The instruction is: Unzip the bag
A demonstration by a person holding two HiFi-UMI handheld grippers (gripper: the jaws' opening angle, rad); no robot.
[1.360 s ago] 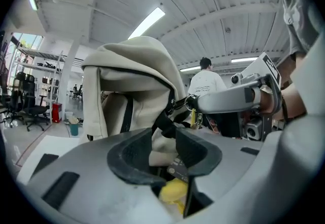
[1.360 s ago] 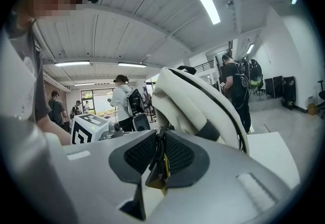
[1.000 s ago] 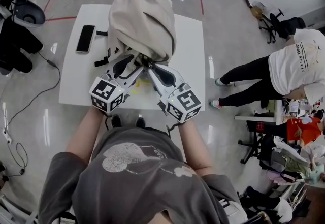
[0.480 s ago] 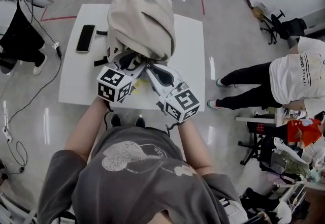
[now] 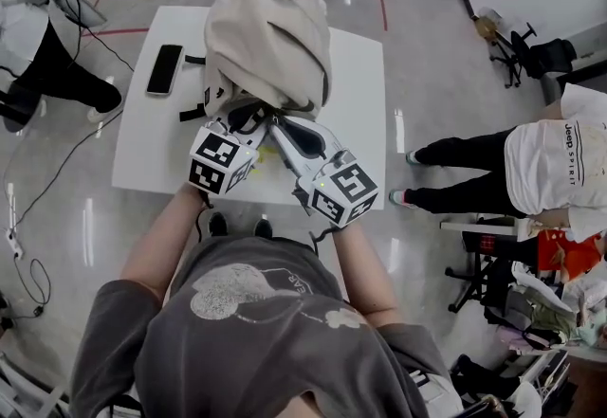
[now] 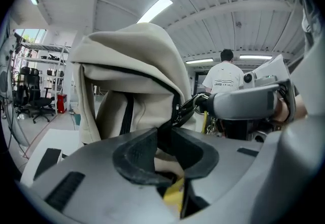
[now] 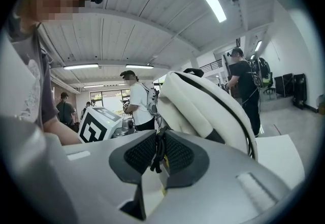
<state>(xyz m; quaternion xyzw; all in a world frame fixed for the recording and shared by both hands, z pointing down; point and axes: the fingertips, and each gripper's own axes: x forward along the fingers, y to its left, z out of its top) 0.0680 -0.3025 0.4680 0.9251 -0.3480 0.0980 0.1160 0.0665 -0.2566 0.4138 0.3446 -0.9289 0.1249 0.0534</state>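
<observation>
A beige backpack (image 5: 268,27) stands on the white table (image 5: 356,75), its zipper end toward me. My left gripper (image 5: 248,113) is at the bag's near lower corner. Its jaws have just been closing, and in the left gripper view (image 6: 163,139) the pads pinch the bag's black zipper seam and beige fabric (image 6: 132,65). My right gripper (image 5: 275,120) is close beside it on the right, shut on the black zipper pull (image 7: 156,154) between its pads (image 7: 158,149). The bag (image 7: 203,106) rises just behind the pull.
A black phone (image 5: 163,70) lies on the table left of the bag. A person in a white shirt (image 5: 545,141) stands to the right of the table, another person (image 5: 47,75) to its left. Cables run over the floor at the left.
My left gripper has shifted right and in toward the bag's corner, and its jaws have closed on the bag. The right gripper has kept still. The person at the left has moved.
</observation>
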